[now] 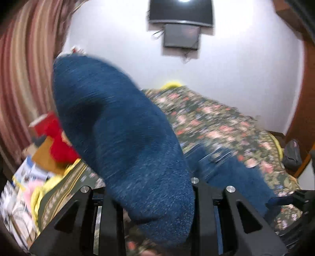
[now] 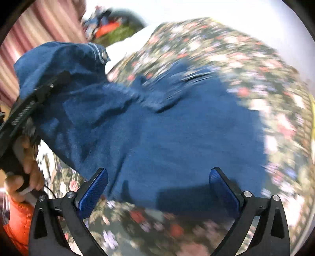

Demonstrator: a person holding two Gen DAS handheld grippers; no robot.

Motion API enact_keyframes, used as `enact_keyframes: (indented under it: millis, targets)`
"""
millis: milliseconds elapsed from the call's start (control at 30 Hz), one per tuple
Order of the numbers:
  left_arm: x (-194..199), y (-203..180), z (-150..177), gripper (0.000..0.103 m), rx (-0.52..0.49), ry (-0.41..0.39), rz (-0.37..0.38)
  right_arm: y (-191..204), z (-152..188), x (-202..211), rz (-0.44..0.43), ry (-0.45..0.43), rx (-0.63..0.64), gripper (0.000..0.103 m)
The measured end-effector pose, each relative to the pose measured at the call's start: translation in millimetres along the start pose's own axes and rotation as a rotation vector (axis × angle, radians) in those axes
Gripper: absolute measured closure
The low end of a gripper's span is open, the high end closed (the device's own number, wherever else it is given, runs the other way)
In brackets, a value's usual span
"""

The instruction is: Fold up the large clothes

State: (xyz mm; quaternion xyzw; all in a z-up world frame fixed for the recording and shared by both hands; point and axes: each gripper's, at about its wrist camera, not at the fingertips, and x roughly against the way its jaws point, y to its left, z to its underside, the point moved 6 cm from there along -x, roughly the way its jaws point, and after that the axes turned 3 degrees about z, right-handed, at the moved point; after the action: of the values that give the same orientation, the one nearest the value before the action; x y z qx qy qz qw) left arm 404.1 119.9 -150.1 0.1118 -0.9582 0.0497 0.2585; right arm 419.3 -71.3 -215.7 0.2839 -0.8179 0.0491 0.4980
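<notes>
A pair of blue jeans (image 2: 167,128) lies on the floral bedspread (image 2: 246,65). My left gripper (image 1: 149,197) is shut on the jeans and lifts one part (image 1: 118,122) up in front of its camera; its fingertips are hidden by the cloth. In the right wrist view the left gripper (image 2: 35,102) shows at the left edge with the waistband and button draped over it. My right gripper (image 2: 157,189) is open, its blue pads (image 2: 92,193) spread wide just above the near edge of the jeans, holding nothing.
Floral bedspread (image 1: 216,122) covers the bed. Red box (image 1: 49,128) and papers (image 1: 25,177) lie at the bed's left. A striped curtain (image 1: 23,69) hangs left, a TV (image 1: 181,11) on the white wall, a wooden door frame (image 1: 303,98) right. Orange cloth (image 2: 17,222) lies lower left.
</notes>
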Motion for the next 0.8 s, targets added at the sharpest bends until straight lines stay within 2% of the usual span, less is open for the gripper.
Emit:
enact_keyframes:
  millis: [133, 233, 300, 333, 367, 433, 533, 567, 733, 800]
  targets:
    - [1.8, -76.2, -18.9, 0.076, -0.124, -0.058, 0.107, -56.1, 11.9, 57.2, 0.054, -0.094, -0.126, 0.000]
    - [-2.5, -130.4, -8.7, 0.076, -0.232, -0.030, 0.204, -96.5, 27.2, 94.5, 0.126, -0.143, -0.199, 0.000]
    - [-10.4, -163.2, 12.5, 0.076, -0.318, 0.042, 0.279, -117.9, 36.1, 113.1, 0.155, -0.159, -0.231, 0.000]
    - [-15.6, -175.0, 24.9, 0.076, -0.347, 0.097, 0.317, -126.6, 39.7, 120.3, 0.165, -0.165, -0.245, 0.000]
    - [-23.4, -188.8, 44.7, 0.076, -0.385, 0.188, 0.369, -134.2, 46.3, 127.4, 0.176, -0.169, -0.260, 0.000]
    - [-30.5, -200.6, 71.6, 0.076, -0.452, 0.283, 0.398, -145.3, 54.5, 135.3, 0.185, -0.172, -0.280, 0.000]
    - [-23.6, -205.3, 96.4, 0.072, -0.593, 0.293, 0.365, -150.2, 64.3, 140.0, 0.178, -0.169, -0.297, 0.000]
    - [-19.5, -204.0, 97.8, 0.070, -0.604, 0.297, 0.372, -150.7, 65.2, 140.0, 0.173, -0.168, -0.298, 0.000]
    - [9.8, -186.1, 87.5, 0.037, -0.497, 0.371, 0.508, -129.0, 56.5, 139.8, 0.140, -0.182, -0.250, 0.000]
    - [22.0, -175.6, 80.0, 0.036, -0.463, 0.368, 0.509, -116.6, 47.9, 141.6, 0.114, -0.201, -0.226, 0.000]
